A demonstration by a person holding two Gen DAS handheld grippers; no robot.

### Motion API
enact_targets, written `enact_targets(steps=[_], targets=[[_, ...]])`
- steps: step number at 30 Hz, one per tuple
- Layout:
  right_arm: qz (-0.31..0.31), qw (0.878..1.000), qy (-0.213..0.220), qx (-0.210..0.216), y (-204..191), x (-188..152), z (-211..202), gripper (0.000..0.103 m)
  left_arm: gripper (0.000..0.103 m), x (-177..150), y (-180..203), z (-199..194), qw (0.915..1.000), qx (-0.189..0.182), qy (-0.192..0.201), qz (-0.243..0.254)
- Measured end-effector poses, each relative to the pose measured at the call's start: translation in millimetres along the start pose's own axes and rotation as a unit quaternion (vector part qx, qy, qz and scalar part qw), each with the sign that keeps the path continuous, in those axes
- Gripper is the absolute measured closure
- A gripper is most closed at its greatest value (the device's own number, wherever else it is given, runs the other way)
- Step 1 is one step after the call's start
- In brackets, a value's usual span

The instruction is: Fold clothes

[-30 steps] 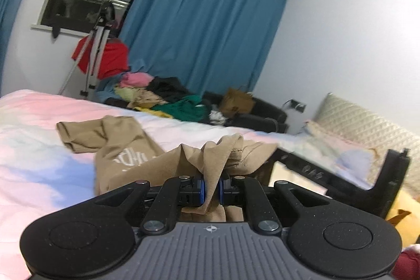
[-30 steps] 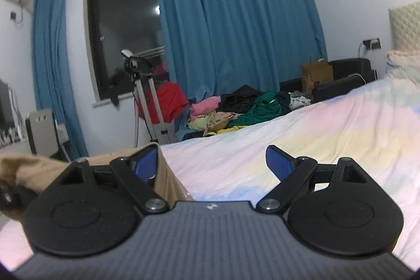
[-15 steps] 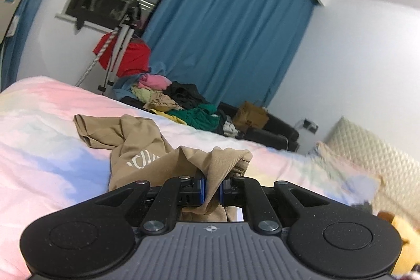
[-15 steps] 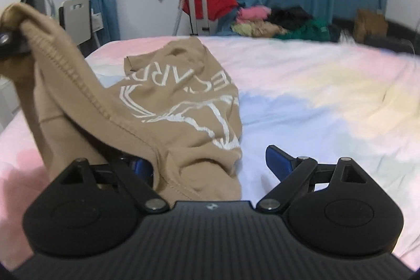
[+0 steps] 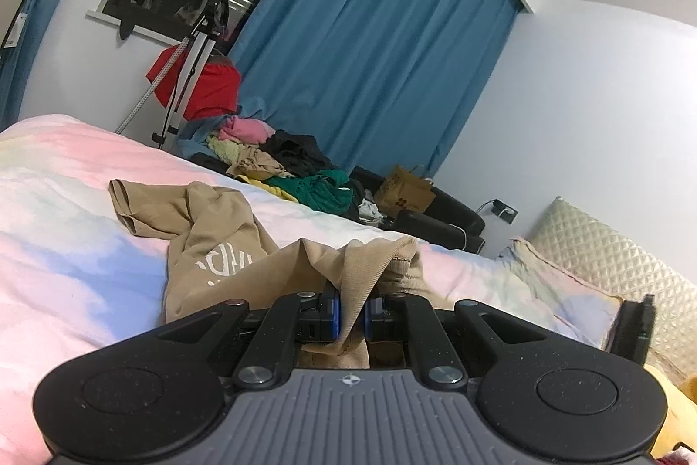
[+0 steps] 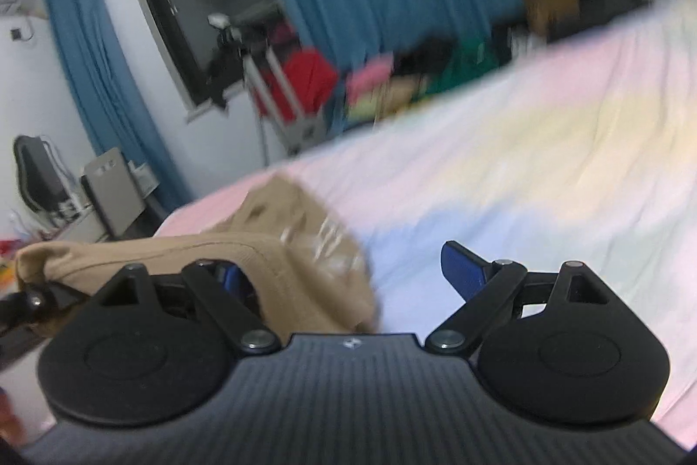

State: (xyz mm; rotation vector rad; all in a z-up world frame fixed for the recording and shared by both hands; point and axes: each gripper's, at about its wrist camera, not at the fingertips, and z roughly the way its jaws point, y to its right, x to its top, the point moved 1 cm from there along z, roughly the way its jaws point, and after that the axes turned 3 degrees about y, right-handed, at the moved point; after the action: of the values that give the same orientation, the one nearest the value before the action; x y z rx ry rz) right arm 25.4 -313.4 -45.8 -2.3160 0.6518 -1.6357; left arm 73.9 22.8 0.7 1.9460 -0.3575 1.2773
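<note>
A tan shirt with white print (image 5: 226, 247) lies crumpled on the pastel bed sheet (image 5: 65, 256). My left gripper (image 5: 352, 312) is shut on a ribbed edge of the tan shirt and holds it lifted. In the right wrist view, which is blurred, the tan shirt (image 6: 279, 260) hangs in front of my right gripper (image 6: 344, 273). The right gripper's jaws stand wide apart with the cloth over the left finger (image 6: 228, 275); the right finger (image 6: 461, 269) is bare. The right gripper's edge shows at the far right of the left wrist view (image 5: 634, 330).
A pile of coloured clothes (image 5: 279, 164) lies on a dark sofa beyond the bed, with a brown paper bag (image 5: 403, 190). A tripod (image 5: 191, 51) with a red garment stands by the window. Pillows and a quilted headboard (image 5: 610, 260) are at the right.
The right gripper has swung up and away from the printed front of the shirt, its view now blurred. The left gripper still holds the ribbed edge and has shifted little.
</note>
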Motion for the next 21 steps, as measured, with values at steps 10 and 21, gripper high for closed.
enact_targets(steps=[10,21], targets=[[-0.099,0.989,-0.107,0.016,-33,-40,14,0.014,0.093,5,-19,-1,0.9988,0.025,0.017,-0.037],[-0.159,0.982,-0.06,0.086,-54,-37,-9,0.014,0.093,13,-36,-8,0.9953,0.052,0.036,-0.073]])
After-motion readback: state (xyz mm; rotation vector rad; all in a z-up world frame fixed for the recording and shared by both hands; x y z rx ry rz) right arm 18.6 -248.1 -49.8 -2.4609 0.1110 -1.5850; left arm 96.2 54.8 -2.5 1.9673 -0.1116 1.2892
